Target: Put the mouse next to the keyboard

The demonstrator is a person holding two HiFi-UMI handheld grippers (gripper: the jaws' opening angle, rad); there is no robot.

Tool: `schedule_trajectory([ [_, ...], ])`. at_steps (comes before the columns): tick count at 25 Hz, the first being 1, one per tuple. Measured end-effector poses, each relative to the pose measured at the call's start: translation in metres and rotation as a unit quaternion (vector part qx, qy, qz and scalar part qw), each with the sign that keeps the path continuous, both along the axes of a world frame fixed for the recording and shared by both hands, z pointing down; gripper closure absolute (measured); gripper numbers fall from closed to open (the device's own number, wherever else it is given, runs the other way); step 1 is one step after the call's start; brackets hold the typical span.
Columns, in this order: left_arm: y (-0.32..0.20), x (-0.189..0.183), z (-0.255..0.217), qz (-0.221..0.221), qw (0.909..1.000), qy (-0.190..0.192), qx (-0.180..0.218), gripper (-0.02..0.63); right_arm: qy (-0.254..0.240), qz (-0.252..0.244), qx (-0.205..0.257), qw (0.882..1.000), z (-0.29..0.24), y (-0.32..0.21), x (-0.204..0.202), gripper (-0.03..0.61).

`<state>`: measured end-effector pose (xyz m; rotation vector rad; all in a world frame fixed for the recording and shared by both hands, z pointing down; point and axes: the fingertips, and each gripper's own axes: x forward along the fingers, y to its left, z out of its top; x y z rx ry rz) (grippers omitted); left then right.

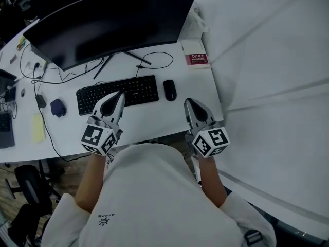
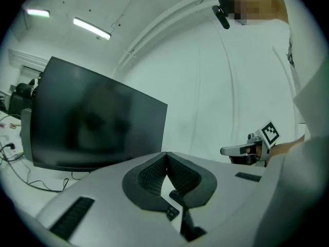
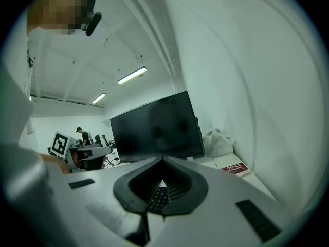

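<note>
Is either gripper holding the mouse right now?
No, the mouse lies on the desk beside the keyboard, clear of the left gripper and right gripper.

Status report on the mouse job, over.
Both shut and empty: left gripper above keyboard, right gripper nearer mouse. That mouse sits right of keyboard, untouched. Nothing blocking.

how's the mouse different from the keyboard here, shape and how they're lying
The keyboard is a wide flat slab lying across the desk; the mouse is a small oval pointing toward the monitor. The left gripper overlaps the keyboard in the head view; no gripper overlaps the mouse. Both are black, side by side without touching.
</note>
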<state>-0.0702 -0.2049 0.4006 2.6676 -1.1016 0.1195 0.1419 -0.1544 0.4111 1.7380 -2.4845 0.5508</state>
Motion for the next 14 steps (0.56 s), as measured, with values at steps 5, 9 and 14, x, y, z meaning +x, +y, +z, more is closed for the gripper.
schedule_trajectory([
  [5,0.0026,-0.0021,0.0007,-0.003,1.0000,0.001,0.001,0.601,0.004,0.004,0.006,1.000,-0.0024,0.0005,0.0021,0.563],
  [9,0.0044,-0.0029,0.0029,-0.003,1.0000,0.002,0.002,0.601,0.008,0.003,0.005,1.000,0.0016,0.0038,0.0014,0.563],
  [14,0.0041,0.0010,0.0025,-0.001,1.0000,0.005,0.004,0.601,0.011,0.000,0.000,1.000,0.0049,0.0035,0.0027,0.563],
])
